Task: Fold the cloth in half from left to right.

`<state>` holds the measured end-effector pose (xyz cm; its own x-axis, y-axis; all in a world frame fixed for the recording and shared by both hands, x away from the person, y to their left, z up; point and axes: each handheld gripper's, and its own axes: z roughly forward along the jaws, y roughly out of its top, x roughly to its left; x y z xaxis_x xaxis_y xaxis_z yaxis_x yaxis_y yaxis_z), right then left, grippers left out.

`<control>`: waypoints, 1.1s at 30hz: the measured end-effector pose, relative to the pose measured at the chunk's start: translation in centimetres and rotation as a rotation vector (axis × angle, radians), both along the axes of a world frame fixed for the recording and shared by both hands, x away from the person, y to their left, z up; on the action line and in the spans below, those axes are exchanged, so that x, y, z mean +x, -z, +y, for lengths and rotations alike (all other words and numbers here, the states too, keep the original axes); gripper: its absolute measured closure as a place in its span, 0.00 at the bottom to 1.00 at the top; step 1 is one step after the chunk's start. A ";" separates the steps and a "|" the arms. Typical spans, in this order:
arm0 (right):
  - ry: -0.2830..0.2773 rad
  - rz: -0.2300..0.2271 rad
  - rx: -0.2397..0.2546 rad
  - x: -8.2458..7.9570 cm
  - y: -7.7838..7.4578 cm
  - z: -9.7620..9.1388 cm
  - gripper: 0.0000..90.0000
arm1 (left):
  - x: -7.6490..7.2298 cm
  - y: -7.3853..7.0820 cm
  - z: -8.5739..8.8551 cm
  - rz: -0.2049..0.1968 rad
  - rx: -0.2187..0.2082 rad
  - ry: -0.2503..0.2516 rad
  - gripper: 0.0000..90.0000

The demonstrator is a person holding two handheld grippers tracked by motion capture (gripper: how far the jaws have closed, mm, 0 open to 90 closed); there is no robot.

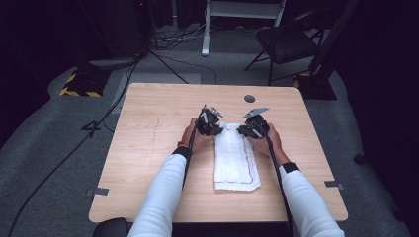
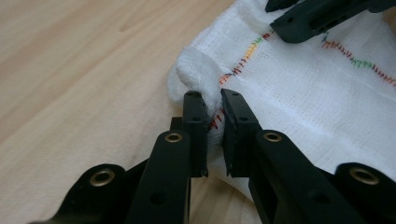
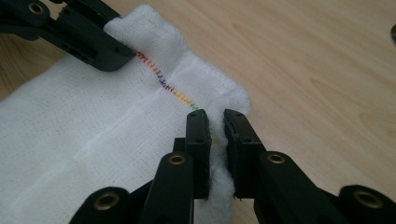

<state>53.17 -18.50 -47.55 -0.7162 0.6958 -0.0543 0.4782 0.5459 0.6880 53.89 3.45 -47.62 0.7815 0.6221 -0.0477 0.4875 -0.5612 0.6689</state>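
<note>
Dim room, wood worktop (image 1: 148, 148). Folded cloth (image 1: 236, 165) lies flat; left gripper (image 2: 214, 105) and right gripper (image 3: 215, 122) jaws each pinch a far corner. Next fold not yet made.

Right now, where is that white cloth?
In the high view the white cloth lies folded mid-table, its far corners pinched by the left gripper and right gripper.

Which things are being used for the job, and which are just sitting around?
Being used:
- white cloth, folded on the table
- left gripper, pinching one far corner of it
- right gripper, pinching the other far corner

Just sitting around:
- dark round spot on the tabletop
- black chair behind the table
- cables on the floor
</note>
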 end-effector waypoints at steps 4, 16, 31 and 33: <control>-0.001 -0.063 0.019 -0.2 -1.5 0.1 0.90 | 0.1 -1.4 0.2 -0.047 -0.002 -0.013 0.90; -0.006 -0.174 0.066 -0.8 -5.0 -0.1 0.90 | -0.1 -5.0 0.8 -0.155 -0.029 0.002 0.90; -0.123 -0.185 0.139 -4.9 -5.7 -1.8 0.90 | -4.3 -5.6 1.9 -0.184 -0.088 0.133 0.90; -0.132 -0.181 0.138 -5.3 -5.5 -2.0 0.90 | -4.7 -5.5 1.9 -0.181 -0.088 0.150 0.90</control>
<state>47.85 -20.51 -42.08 -0.7887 0.6064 -0.1009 0.2711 0.4904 0.8283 49.17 5.34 -42.15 0.8655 0.4982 0.0523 0.2712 -0.5538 0.7872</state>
